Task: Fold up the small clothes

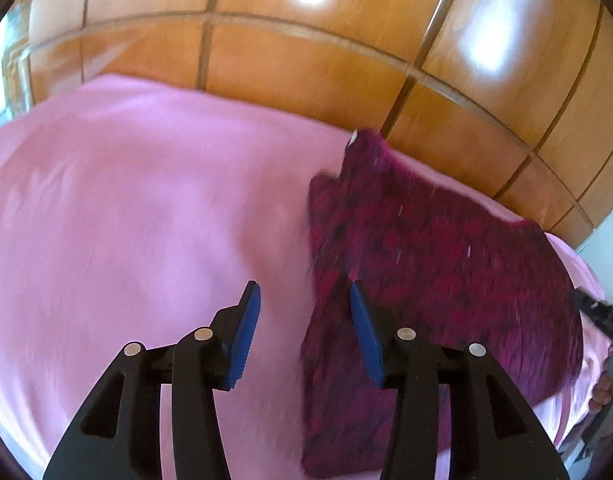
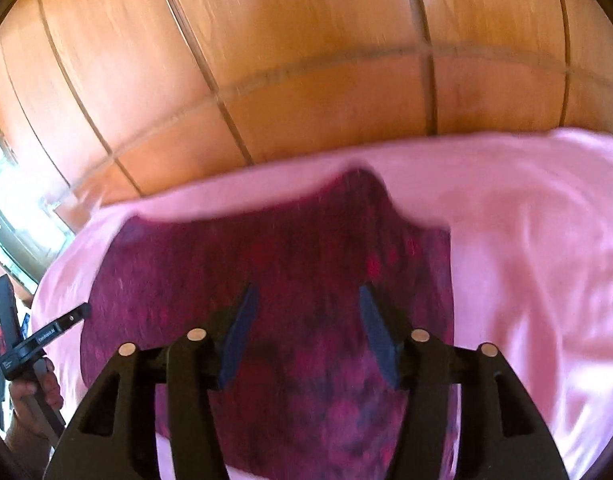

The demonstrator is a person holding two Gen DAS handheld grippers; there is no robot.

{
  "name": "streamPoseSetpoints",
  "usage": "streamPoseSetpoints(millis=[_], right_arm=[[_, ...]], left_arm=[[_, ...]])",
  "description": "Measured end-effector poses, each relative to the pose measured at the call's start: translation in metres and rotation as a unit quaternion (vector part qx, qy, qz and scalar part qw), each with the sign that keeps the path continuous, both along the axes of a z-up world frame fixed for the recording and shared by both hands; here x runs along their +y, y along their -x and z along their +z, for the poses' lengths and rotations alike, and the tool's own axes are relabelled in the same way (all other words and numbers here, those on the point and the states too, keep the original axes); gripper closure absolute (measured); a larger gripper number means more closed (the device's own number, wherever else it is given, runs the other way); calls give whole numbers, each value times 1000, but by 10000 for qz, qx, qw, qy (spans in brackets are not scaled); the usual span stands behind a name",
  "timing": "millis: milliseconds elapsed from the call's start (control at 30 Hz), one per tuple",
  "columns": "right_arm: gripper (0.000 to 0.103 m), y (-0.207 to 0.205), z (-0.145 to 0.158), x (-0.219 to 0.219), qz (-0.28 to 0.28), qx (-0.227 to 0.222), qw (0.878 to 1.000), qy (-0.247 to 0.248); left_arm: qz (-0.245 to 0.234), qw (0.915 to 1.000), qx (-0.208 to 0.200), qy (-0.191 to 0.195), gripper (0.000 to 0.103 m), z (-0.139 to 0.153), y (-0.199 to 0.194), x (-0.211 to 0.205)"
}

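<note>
While both sets of blue pads are standing apart with nothing between them, the left hand-held gripper [image 1: 305, 330] is hovering over the left edge of the magenta garment [image 1: 434, 280], and the right hand-held gripper [image 2: 306, 332] is hanging above the garment's [image 2: 290, 300] middle. The garment, a mottled magenta and dark red piece, is lying spread flat on the pink bedsheet [image 1: 126, 208], toward the side nearest the wooden wardrobe panels [image 1: 306, 60].

Only the left wrist view is showing a small white tag [image 1: 353, 136] at the garment's far tip, plus a dark sliver of the other tool at the right rim. Only the right wrist view is showing the person's hand [image 2: 34, 396] gripping the left tool's handle at the left rim, with small white lettering on it, too blurred to read. From the right wrist view, a narrow lobe of the garment is pointing away toward the wardrobe, and its broad body is running back under the fingers.
</note>
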State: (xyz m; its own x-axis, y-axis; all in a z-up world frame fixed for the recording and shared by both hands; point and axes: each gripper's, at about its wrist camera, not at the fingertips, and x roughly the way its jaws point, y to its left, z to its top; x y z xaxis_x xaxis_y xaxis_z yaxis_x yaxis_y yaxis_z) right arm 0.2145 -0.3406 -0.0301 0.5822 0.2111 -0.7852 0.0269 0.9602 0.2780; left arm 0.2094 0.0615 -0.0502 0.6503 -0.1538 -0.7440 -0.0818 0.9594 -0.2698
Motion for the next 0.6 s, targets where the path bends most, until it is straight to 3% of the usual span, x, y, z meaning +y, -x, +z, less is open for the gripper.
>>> streamPoseSetpoints(millis=[133, 200, 233, 433, 467, 500, 567, 600], right_arm=[[45, 30, -3, -20, -225, -105, 9995, -191], [38, 46, 2, -30, -340, -236, 9986, -337], [33, 54, 3, -34, -416, -240, 9984, -315], [29, 88, -25, -49, -524, 208, 9981, -251], [31, 89, -34, -48, -524, 313, 9977, -306], [41, 91, -38, -47, -528, 360, 9974, -324], [57, 93, -39, -45, -609, 336, 9973, -219], [73, 95, -35, -47, -643, 279, 9972, -258]], left_arm=[[1, 9997, -63, 242, 57, -2, 32, 15], [-251, 9973, -155, 680, 35, -5, 49, 21], [-300, 9962, -214, 794, 32, -6, 56, 23], [-830, 9913, 101, 1020, 31, -31, 64, 4], [-891, 9897, 141, 1112, 37, -36, 61, -1], [-921, 9888, 182, 1161, 61, -40, 58, -5], [-964, 9876, 264, 1209, 75, -43, 53, -11], [-980, 9882, 218, 1154, 82, -39, 54, -12]])
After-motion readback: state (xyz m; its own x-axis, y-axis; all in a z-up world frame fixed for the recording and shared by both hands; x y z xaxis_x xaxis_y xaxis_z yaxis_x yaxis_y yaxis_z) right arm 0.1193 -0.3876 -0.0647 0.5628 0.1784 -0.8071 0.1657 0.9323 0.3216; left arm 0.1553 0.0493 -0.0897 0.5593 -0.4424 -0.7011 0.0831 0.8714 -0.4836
